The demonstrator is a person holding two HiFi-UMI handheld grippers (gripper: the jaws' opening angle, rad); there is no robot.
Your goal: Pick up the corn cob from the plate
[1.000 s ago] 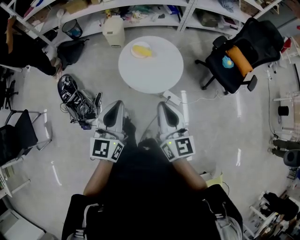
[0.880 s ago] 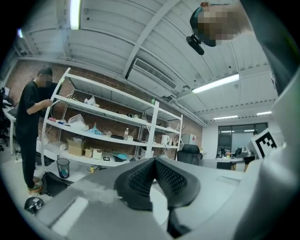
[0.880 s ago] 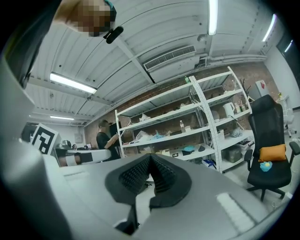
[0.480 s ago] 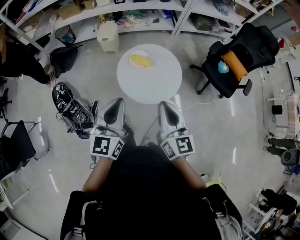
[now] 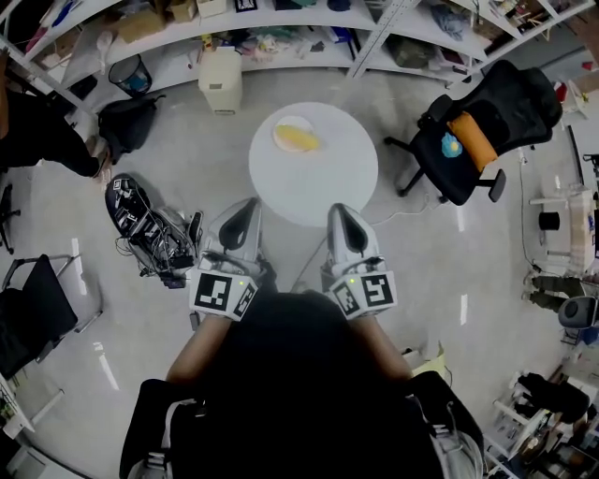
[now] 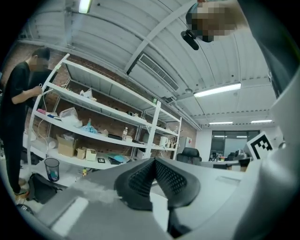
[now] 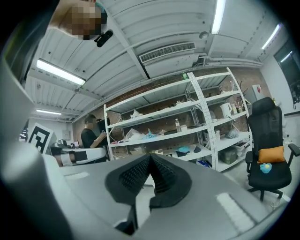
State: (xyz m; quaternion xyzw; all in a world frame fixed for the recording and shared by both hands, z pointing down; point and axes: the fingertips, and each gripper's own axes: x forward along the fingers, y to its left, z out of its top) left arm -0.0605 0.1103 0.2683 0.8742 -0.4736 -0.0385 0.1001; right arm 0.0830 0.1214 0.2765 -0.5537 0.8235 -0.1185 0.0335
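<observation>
**Now closer to the round surface, both jaws clenched on nothing**

Compared with a second ago, the white round surface (image 5: 328, 182) sits nearer the two grippers in the head view. Their tips now reach almost to its 6 o'clock edge, where before a wide strip of floor lay between.

One corn cob (image 5: 299, 140) lies on one plate (image 5: 285, 123), at about 11 o'clock on that surface, well apart from both tools. Only bare tabletop lies between them.

Of the two grippers, the left gripper (image 5: 248, 202) and the right gripper (image 5: 337, 208) are held side by side. In each gripper view the ribbed pads meet at the tip with nothing between them.

Around the surface:
- One black office chair (image 5: 510, 103) with an orange cushion (image 5: 473, 140) stands at 2 o'clock.
- One white bin (image 5: 221, 79) stands at 11 o'clock.
- A tangle of cables (image 5: 154, 224) lies at 8 o'clock.
- White shelving (image 5: 281, 28) runs along 12 o'clock.
- One person in dark clothes (image 6: 18, 108) stands by the shelves.
</observation>
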